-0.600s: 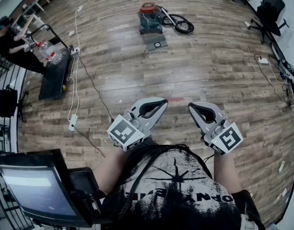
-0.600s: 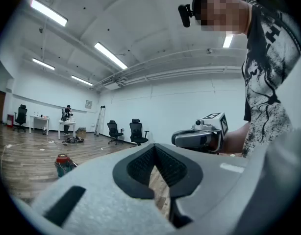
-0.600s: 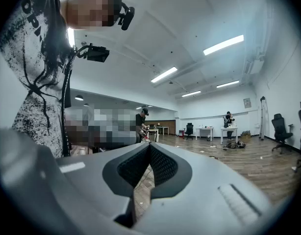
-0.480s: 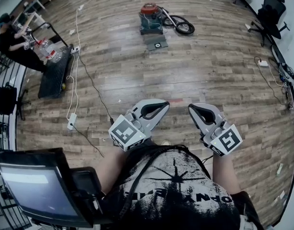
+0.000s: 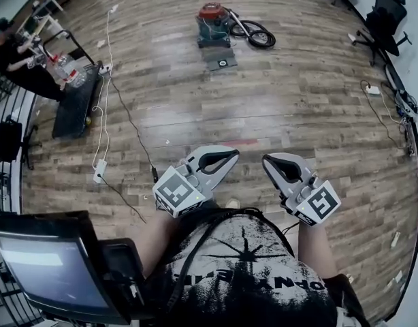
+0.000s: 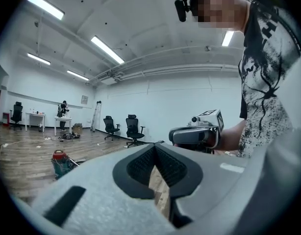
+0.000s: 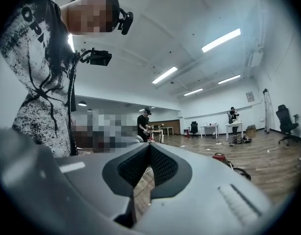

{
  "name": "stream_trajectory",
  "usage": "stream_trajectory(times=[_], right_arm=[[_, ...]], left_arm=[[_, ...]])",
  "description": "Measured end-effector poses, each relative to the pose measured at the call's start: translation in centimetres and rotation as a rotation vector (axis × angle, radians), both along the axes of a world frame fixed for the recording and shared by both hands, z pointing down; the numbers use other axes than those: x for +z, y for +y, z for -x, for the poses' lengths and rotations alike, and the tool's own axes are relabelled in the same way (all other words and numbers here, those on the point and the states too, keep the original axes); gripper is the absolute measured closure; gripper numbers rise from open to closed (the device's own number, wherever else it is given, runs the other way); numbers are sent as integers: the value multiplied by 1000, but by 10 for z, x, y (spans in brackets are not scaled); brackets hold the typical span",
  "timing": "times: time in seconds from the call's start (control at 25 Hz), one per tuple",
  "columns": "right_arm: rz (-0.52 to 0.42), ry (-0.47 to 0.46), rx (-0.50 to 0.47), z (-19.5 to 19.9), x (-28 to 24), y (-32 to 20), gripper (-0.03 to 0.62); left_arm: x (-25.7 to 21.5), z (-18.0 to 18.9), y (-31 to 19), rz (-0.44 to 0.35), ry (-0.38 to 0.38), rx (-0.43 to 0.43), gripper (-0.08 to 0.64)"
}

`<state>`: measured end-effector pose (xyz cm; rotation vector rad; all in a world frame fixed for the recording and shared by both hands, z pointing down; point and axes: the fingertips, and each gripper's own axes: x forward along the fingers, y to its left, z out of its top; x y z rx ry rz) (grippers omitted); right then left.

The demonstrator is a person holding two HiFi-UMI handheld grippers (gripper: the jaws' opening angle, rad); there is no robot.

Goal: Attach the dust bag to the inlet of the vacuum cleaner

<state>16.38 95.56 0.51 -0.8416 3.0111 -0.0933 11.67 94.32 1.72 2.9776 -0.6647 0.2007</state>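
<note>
The vacuum cleaner (image 5: 212, 24), a teal drum with a red top, stands far off on the wooden floor, its black hose (image 5: 254, 35) coiled to its right. A flat grey dust bag (image 5: 221, 59) lies on the floor just in front of it. My left gripper (image 5: 231, 154) and right gripper (image 5: 268, 161) are held side by side close to my body, both shut and empty, far from the vacuum. The left gripper view shows the vacuum (image 6: 60, 161) small at lower left and the right gripper (image 6: 195, 134) beside it. In the right gripper view the vacuum (image 7: 220, 156) sits at the right.
A person (image 5: 18, 58) works at a black cart (image 5: 74, 105) on the left. Cables and a power strip (image 5: 99, 176) trail over the floor ahead of me on the left. Office chairs (image 5: 384, 13) stand at the far right. A monitor (image 5: 49, 268) is at my lower left.
Both grippers have sunk slightly in the head view and stay shut. The vacuum and bag have not moved.
</note>
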Motion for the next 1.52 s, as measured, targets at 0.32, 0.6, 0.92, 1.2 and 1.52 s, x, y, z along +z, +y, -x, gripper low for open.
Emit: stream_trajectory(times=[0.32, 0.6, 0.92, 1.2, 1.52], right_arm=[[5, 32, -4, 0, 9, 0, 586], [-2, 43, -8, -2, 11, 1, 586], [1, 30, -9, 3, 13, -5, 586], [-26, 6, -18, 19, 5, -14, 586], [0, 26, -9, 29, 11, -23, 586]], left_arm=[[3, -9, -1, -3, -10, 26, 563], [7, -15, -1, 5, -17, 29, 563], [9, -7, -4, 20, -20, 24, 562], [12, 9, -9, 44, -19, 1, 562], [18, 21, -20, 60, -5, 5, 563]])
